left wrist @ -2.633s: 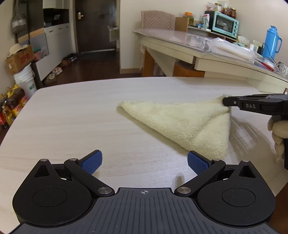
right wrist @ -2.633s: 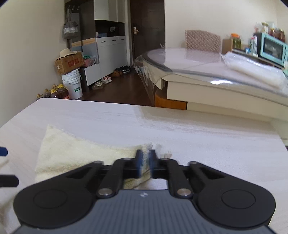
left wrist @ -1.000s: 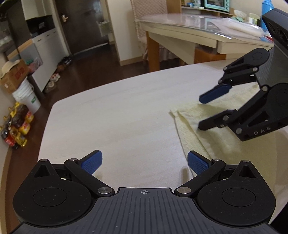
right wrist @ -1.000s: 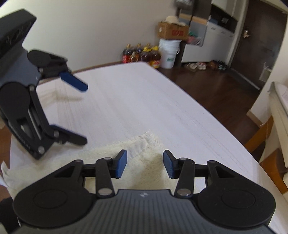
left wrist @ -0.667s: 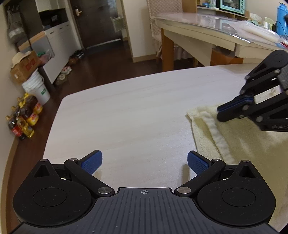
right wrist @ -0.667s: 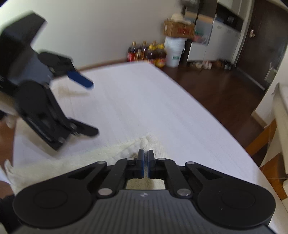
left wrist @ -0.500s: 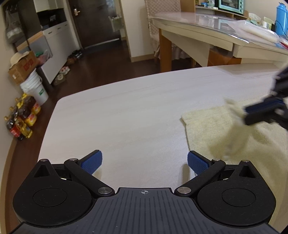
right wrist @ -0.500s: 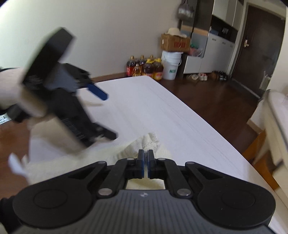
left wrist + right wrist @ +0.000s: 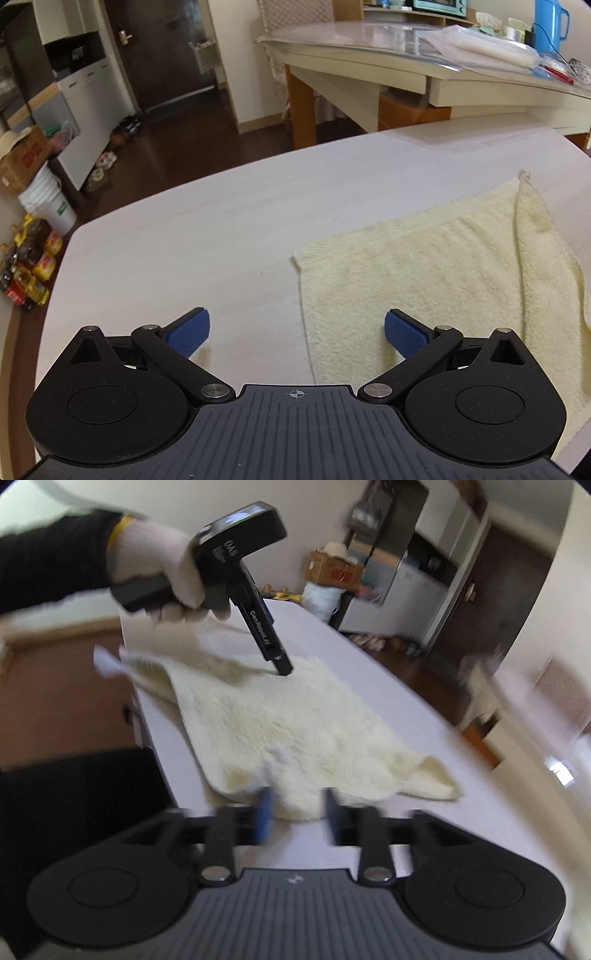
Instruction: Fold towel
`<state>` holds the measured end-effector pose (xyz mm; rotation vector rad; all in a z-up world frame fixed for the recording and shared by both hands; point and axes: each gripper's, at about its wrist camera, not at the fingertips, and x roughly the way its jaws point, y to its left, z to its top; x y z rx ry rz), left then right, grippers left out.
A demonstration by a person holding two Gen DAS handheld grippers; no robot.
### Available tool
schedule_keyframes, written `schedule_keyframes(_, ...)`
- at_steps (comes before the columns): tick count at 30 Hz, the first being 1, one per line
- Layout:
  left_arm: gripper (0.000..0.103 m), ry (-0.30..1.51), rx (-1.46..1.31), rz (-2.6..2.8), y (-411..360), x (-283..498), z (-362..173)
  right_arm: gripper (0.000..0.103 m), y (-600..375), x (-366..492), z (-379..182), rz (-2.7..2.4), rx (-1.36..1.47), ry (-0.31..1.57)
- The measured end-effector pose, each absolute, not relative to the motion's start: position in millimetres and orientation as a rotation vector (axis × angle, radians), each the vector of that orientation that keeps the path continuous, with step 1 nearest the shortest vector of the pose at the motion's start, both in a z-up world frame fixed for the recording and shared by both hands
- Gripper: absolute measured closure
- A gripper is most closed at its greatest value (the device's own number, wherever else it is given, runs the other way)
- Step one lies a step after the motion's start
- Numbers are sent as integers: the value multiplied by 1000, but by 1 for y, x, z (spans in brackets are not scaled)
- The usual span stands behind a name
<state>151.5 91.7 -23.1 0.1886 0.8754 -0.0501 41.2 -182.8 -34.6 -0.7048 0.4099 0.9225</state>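
A cream terry towel (image 9: 424,266) lies on the pale table (image 9: 207,221), its right side folded over in a flap (image 9: 543,258). My left gripper (image 9: 295,332) is open and empty, low over the towel's near left edge. In the right wrist view the towel (image 9: 288,731) lies spread with one loose corner (image 9: 439,779) sticking out. My right gripper (image 9: 295,812) is open at the towel's near edge, holding nothing. The left gripper (image 9: 279,664) shows there too, held by a gloved hand, its tip down on the towel's far part.
The table's left edge (image 9: 59,280) drops to a dark floor with oil bottles (image 9: 26,266) and a white bucket (image 9: 44,203). A second table (image 9: 424,62) with a blue flask (image 9: 546,22) stands behind.
My right gripper has opened and let go of the towel corner, then swung round to the towel's other side. The towel now lies more spread. My left gripper stayed open and shifted a little.
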Motion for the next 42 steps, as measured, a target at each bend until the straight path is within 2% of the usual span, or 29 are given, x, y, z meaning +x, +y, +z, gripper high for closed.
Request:
schedule_keyframes(9,0,888,204,-40,91,130,-19,52,-158,29,-50,1006,-1184,171)
schedule_keyframes(14,0,894,213,-34,89,119,-19,52,-145,22,-61,1066,-1430,106)
schedule_keyframes(29,0,906,234,-47,75,97,-19,52,-131,18,-81,1085,-1574,42)
schedule_keyframes(30,0,907,229,-45,75,97,-19,53,-131,17,-81,1085,-1576,41)
schedule_keyframes(33,0,909,227,-43,75,95,-18,72,-133,16,-85,1090,-1566,78)
schedule_keyframes(35,0,910,231,-43,74,93,-17,96,-136,16,-86,1084,-1551,116)
schedule_keyframes(42,0,908,254,-40,77,65,-9,96,-162,6,-81,1004,-1432,169)
